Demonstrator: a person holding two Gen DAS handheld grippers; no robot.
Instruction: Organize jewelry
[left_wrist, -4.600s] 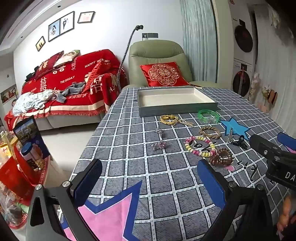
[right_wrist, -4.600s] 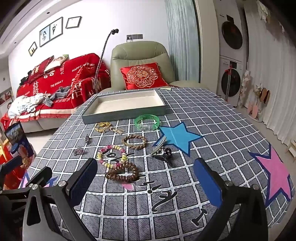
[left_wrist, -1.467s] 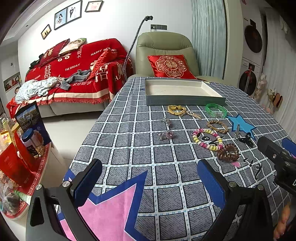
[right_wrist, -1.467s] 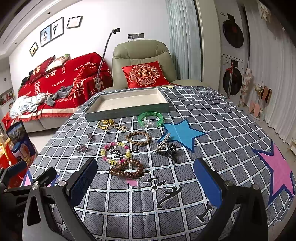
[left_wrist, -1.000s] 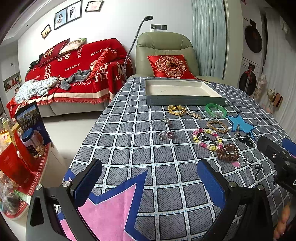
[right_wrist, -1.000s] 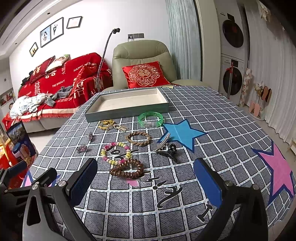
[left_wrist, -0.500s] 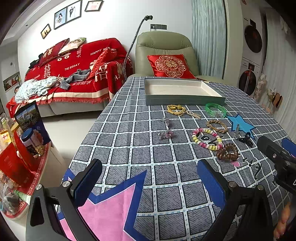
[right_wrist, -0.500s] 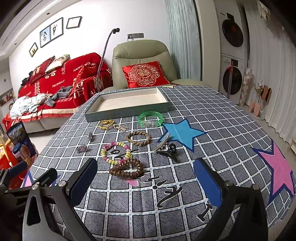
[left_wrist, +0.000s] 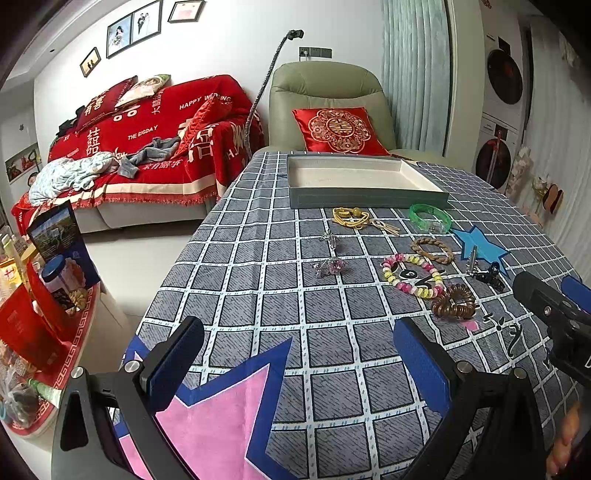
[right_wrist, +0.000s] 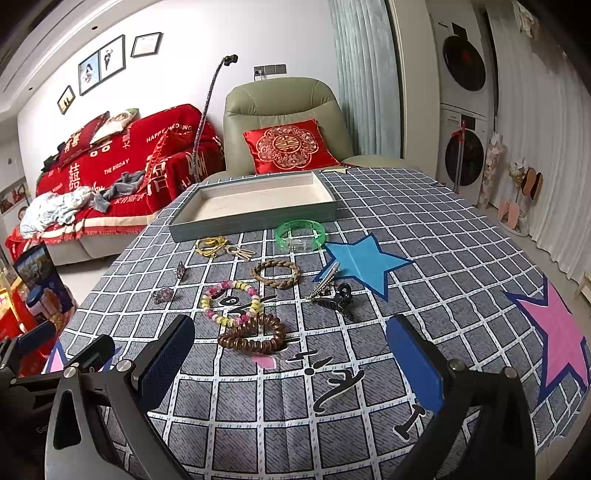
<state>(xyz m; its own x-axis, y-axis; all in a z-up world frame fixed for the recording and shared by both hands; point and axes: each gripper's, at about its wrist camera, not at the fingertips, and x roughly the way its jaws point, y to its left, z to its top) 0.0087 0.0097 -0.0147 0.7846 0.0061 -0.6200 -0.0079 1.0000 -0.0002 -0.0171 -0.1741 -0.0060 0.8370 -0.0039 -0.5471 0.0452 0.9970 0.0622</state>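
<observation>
Right wrist view gives me the red sofa throw (right_wrist: 122, 166), woven, printed "HAPPY WEDDING" and "THE BIGDAY". Next the grid-checked tablecloth (right_wrist: 424, 221), then the rectangular grey tray (right_wrist: 255, 216) with a cream lining, empty, at the far edge. Before it lie the translucent green bangle (right_wrist: 300, 235), pastel bead bracelet (right_wrist: 231, 301) and brown coiled hair tie (right_wrist: 253, 334). My right gripper (right_wrist: 291, 363) and left gripper (left_wrist: 295, 365) hang spread, holding nothing.
</observation>
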